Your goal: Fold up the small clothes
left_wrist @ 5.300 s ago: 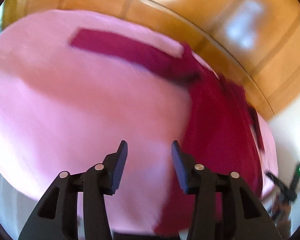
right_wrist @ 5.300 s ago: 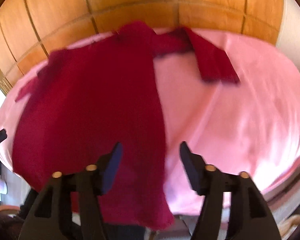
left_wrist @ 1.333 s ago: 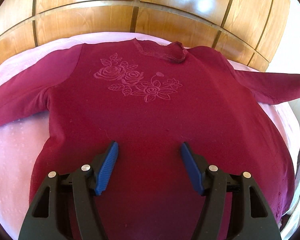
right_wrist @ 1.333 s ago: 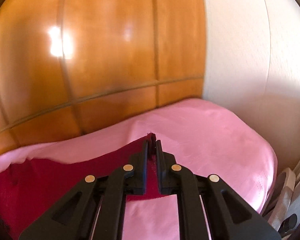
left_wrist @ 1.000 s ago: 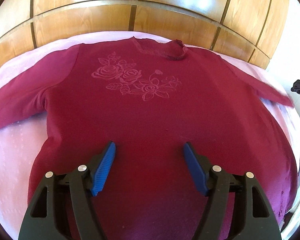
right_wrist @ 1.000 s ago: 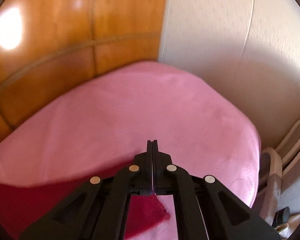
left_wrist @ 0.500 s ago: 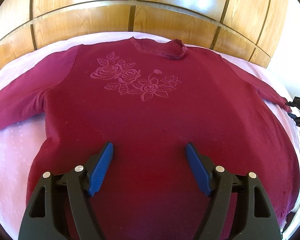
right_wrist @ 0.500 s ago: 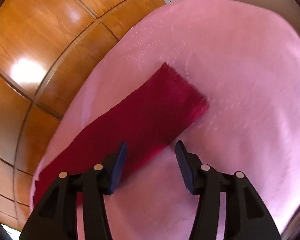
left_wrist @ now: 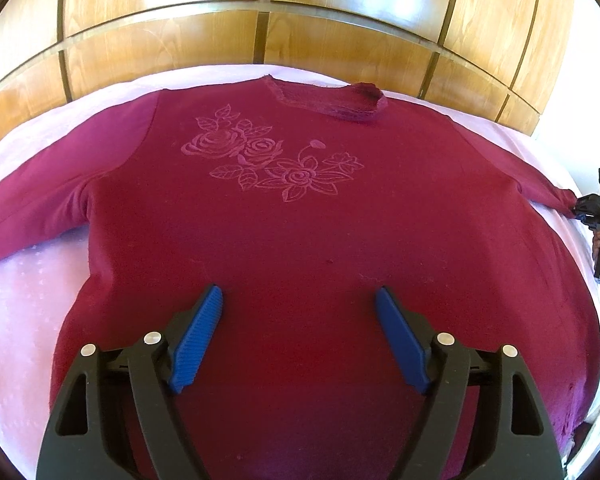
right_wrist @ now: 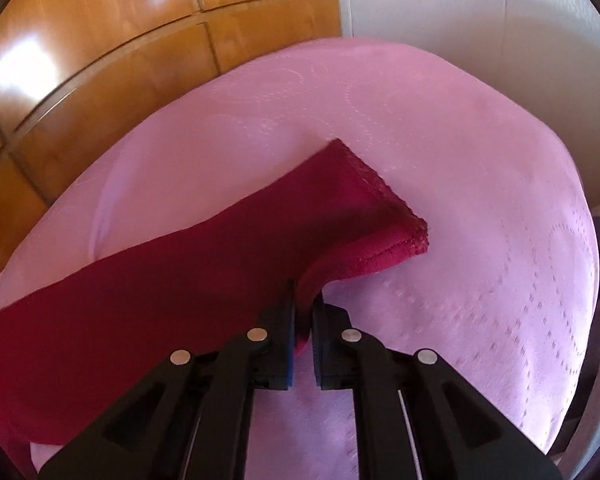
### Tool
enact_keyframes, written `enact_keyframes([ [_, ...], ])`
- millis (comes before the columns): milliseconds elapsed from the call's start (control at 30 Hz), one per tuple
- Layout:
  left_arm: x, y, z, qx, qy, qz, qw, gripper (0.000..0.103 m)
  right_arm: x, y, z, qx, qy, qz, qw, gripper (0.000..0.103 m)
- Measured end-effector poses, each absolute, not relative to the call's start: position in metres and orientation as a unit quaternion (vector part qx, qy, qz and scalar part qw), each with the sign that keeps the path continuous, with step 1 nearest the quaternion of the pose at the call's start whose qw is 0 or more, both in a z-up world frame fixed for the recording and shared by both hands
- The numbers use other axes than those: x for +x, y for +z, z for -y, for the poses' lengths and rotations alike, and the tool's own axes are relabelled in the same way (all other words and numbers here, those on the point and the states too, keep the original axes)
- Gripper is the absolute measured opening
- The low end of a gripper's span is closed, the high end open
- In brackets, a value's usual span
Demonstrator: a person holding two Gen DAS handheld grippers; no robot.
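One maroon sweater [left_wrist: 300, 240], flat on bed [left_wrist: 28, 300]. Right tongs [right_wrist: 304, 304] pinch sleeve [right_wrist: 204, 256], lower centre frame; sleeve runs left. Left tongs [left_wrist: 298, 304] gape, empty.

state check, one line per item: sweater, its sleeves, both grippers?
Maroon sweater: spread flat on the pink bedspread, rose print up, unfolded.
Right sleeve: stretched out, lower edge near the cuff pinched and lifted.
Left sleeve: lying flat, extended sideways, untouched.
Right gripper: shut on the sleeve fabric.
Left gripper: open, over the sweater's lower body, holding nothing.
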State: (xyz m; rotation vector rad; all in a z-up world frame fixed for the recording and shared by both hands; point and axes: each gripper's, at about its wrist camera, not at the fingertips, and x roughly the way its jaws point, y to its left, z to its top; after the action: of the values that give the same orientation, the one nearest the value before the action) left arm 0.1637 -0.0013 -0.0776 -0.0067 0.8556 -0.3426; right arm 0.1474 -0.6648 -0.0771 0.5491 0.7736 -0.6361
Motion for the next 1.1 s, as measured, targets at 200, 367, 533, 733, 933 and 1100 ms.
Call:
enact_keyframes([
  [200, 0.162, -0.078, -0.001, -0.008, -0.169, -0.41, 0.896, 0.078, 0.116, -0.054, 0.625, 0.289, -0.237, -0.351, 0.859, 0.053],
  [367, 0.159, -0.077, -0.003, -0.014, -0.17, -0.408, 0.897, 0.078, 0.101, -0.047, 0.542, 0.273, -0.079, -0.383, 0.879, 0.048],
  [533, 0.153, -0.071, -0.008, -0.019, -0.168, -0.409, 0.897, 0.078, 0.081, -0.05, 0.442, 0.233, 0.054, -0.424, 0.873, 0.048],
  [733, 0.125, -0.063, -0.041, -0.043, -0.149, -0.398, 0.904, 0.078, 0.061, -0.066, 0.378, 0.175, 0.082, -0.464, 0.865, 0.041],
  [933, 0.097, -0.067, -0.068, -0.028, -0.145, -0.397, 0.906, 0.078, 0.049, -0.054, 0.353, 0.131, 0.084, -0.465, 0.871, 0.009],
  [1100, 0.074, -0.073, -0.07, 0.024, -0.155, -0.39, 0.907, 0.075, 0.04, -0.076, 0.358, 0.108, 0.05, -0.483, 0.867, 0.009],
])
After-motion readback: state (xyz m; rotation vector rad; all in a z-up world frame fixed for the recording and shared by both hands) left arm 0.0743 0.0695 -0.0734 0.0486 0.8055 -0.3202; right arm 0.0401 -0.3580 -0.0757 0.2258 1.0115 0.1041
